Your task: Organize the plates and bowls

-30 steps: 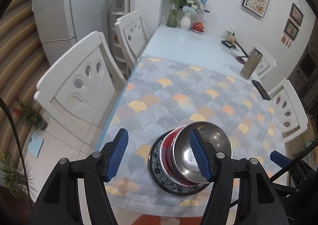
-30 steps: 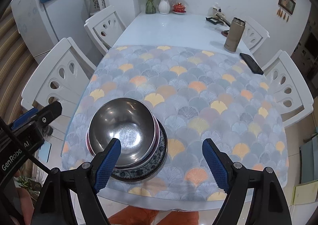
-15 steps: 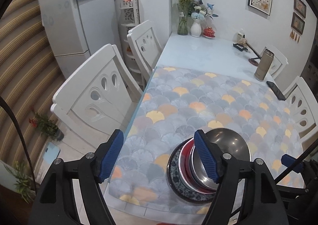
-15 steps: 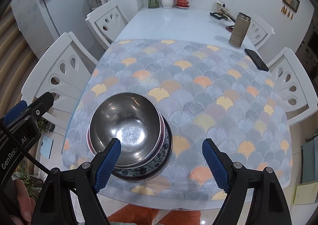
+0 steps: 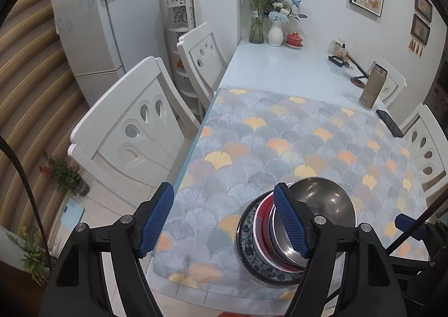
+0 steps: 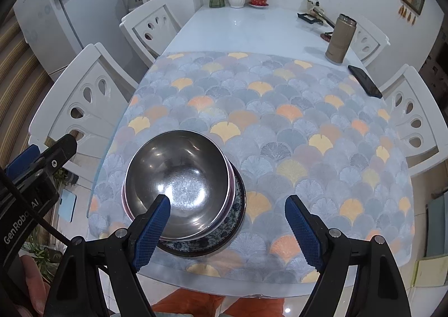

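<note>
Near the counter's [image 6: 252, 26] near left edge, the steel bowl [image 6: 179, 182] sits nested atop a red bowl [image 5: 261, 222] and patterned plate [image 5: 249, 249], while the left gripper [image 5: 224, 222] and right gripper [image 6: 226, 230] hover wide apart, gripping nothing.

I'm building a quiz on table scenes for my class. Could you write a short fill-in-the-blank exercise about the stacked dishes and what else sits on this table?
1. The top of the stack is a ____ bowl with a shiny inside.
2. The stack's bottom piece is a blue-patterned ____, whose rim shows beneath the bowls.
3. The black phone lies near the tan ____ at the far right of the table.
4. Both sets of tongs, left and right, hold ____.

Missing words: steel; plate; flask; nothing
</note>
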Available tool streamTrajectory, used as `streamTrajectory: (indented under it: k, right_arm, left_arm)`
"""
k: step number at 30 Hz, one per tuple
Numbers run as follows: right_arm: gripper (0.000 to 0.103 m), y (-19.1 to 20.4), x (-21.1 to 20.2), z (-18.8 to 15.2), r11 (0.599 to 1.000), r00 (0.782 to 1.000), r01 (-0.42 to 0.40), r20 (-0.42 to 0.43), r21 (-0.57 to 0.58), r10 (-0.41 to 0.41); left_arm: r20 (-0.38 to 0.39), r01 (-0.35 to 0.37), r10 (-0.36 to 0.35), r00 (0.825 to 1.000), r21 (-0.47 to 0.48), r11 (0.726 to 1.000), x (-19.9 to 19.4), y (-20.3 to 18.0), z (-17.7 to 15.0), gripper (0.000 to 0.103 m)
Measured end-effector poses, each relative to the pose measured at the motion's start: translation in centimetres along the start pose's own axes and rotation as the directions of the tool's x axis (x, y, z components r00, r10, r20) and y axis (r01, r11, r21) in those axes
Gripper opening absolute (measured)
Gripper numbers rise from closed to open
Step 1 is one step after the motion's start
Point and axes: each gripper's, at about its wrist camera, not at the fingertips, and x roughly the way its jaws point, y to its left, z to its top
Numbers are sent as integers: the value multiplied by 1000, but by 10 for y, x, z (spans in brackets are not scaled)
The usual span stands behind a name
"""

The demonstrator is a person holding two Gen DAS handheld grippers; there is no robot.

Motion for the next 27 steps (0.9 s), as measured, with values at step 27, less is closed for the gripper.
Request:
streamTrajectory:
  k: [27]
  right_arm:
    - [82,7,9,3,1000,1000,-12,-28,-2,12]
  left_arm:
    - [-32,3,-4,999,-7,1000,11,6,-1,72]
